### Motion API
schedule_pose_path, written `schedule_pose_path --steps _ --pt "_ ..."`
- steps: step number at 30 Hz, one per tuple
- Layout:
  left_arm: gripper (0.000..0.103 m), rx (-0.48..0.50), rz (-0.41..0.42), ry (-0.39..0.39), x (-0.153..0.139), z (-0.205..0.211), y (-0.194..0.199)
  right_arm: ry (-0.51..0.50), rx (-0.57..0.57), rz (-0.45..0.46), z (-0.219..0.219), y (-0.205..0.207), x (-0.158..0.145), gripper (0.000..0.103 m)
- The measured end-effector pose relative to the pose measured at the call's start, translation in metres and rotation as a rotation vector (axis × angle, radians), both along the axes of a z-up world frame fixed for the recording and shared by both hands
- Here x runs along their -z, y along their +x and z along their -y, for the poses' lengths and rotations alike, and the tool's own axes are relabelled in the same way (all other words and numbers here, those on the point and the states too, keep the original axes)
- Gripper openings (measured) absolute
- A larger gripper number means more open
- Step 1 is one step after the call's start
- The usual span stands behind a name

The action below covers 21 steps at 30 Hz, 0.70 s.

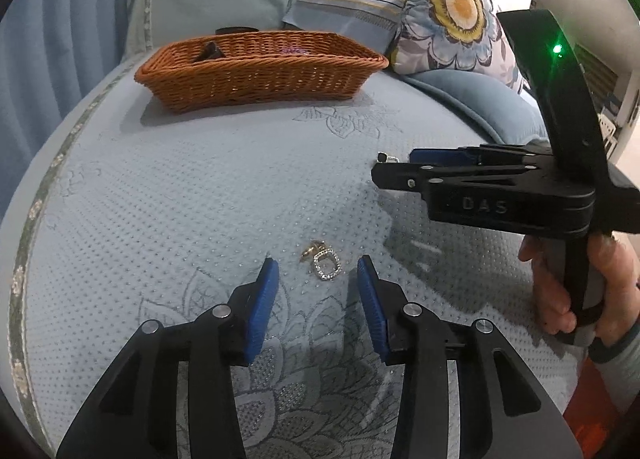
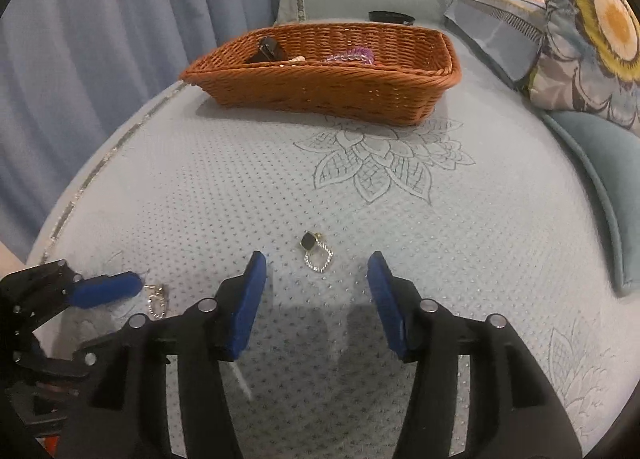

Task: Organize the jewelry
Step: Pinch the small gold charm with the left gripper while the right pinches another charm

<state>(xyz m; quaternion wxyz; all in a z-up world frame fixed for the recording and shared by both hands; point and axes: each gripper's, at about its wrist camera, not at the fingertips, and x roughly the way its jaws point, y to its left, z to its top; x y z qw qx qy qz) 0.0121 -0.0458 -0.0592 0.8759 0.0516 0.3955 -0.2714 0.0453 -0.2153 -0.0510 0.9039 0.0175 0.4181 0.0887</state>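
Observation:
A gold earring with a rhinestone square loop (image 1: 323,262) lies on the blue quilted bedspread just ahead of my open left gripper (image 1: 318,271), between its blue pads. A second earring with a black stone and a rhinestone loop (image 2: 316,253) lies just ahead of my open right gripper (image 2: 316,265). That earring also shows in the left wrist view (image 1: 387,157), beside the right gripper (image 1: 384,175). The left gripper's blue finger (image 2: 108,293) shows low left in the right wrist view, next to the first earring (image 2: 156,301). A brown wicker basket (image 1: 256,79) stands farther back.
The basket (image 2: 320,93) holds a dark clip (image 2: 266,49), purple beads (image 2: 352,55) and other small pieces. Pillows, one with a large flower print (image 1: 452,19), lie at the right. A blue curtain (image 2: 120,39) hangs beyond the bed's left edge.

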Motion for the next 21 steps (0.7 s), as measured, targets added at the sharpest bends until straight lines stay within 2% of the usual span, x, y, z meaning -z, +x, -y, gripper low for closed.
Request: schedule_pose_path --steps 3,7,10,11,12,13,21 --pt "0.038 -0.007 0.001 -0.008 0.0007 0.0011 0.0012 0.005 0.014 -0.004 0.0025 0.0046 0.0019 0.034" --pt "0.038 -0.005 0.015 0.008 0.0022 0.0066 0.0005 -0.021 -0.008 -0.001 -0.0037 0.0036 0.0028 0.012" --pt "0.028 -0.018 0.023 0.010 0.0028 0.0057 0.0006 -0.028 -0.020 0.006 -0.0067 0.0009 0.0024 0.002" --pt "0.020 -0.023 0.020 0.003 0.0030 0.0042 0.0017 -0.027 -0.018 0.008 -0.0064 0.0001 0.0021 0.002" --pt "0.008 -0.027 0.015 -0.007 0.0030 0.0023 0.0029 -0.023 -0.016 0.008 -0.0059 -0.0002 0.0020 0.002" --pt "0.002 -0.027 0.008 -0.016 0.0035 0.0010 0.0039 -0.017 -0.014 0.009 -0.0049 -0.0007 0.0016 0.002" --pt "0.001 -0.016 0.021 -0.024 0.0015 0.0026 0.0014 0.017 -0.002 0.029 0.0012 -0.0039 -0.0040 0.002"
